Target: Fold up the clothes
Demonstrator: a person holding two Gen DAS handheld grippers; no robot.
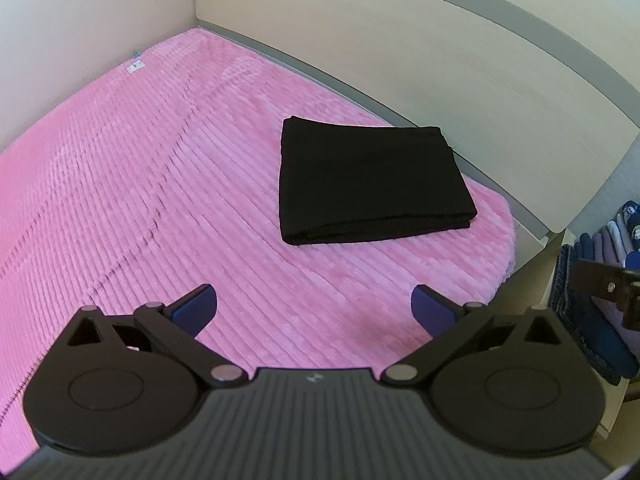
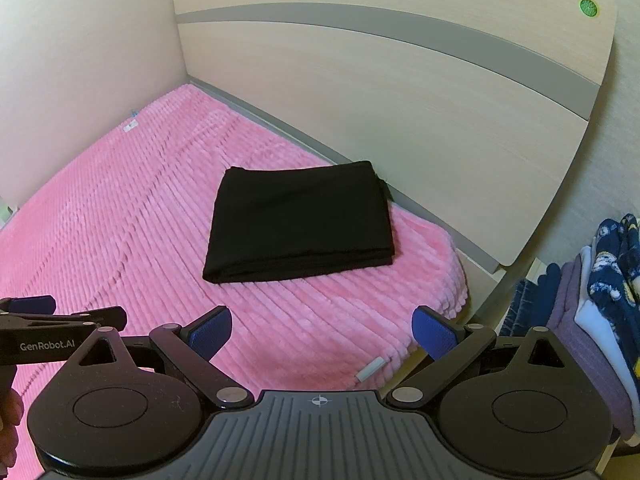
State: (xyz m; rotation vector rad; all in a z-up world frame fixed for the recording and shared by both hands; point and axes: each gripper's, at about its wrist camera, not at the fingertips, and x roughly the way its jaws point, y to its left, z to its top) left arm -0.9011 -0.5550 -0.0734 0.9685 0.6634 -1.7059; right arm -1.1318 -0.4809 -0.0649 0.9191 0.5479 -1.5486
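A: Lying right of centre in the left wrist view: a black garment (image 1: 372, 182), folded into a flat rectangle on the pink ribbed bedspread (image 1: 140, 184), far edge close to the pale headboard (image 1: 460, 80). Looks finished, judging by the squared edges and the stacked layers at the near side.

B: Agreed. Left gripper (image 1: 314, 310) at the bottom of the frame, jaws wide apart, nothing between them, hovering above the spread and well short of the cloth. Right gripper (image 2: 322, 334) the same in its own view: blue pads spread, empty, low in the frame.

A: Risks from here?

B: Probably two. Reaching back in to tidy could snag the top layer and drag the fold open; soft fabric on a plush cover slides easily. Also a lift from one side only would likely let the layers sag and splay.

A: And the pile of clothes (image 2: 596, 308) at the right edge?

B: Loosely stacked beside the bed, mixed navy, purple and white. Pulling one piece from the middle could topple the rest. Safer from the top.
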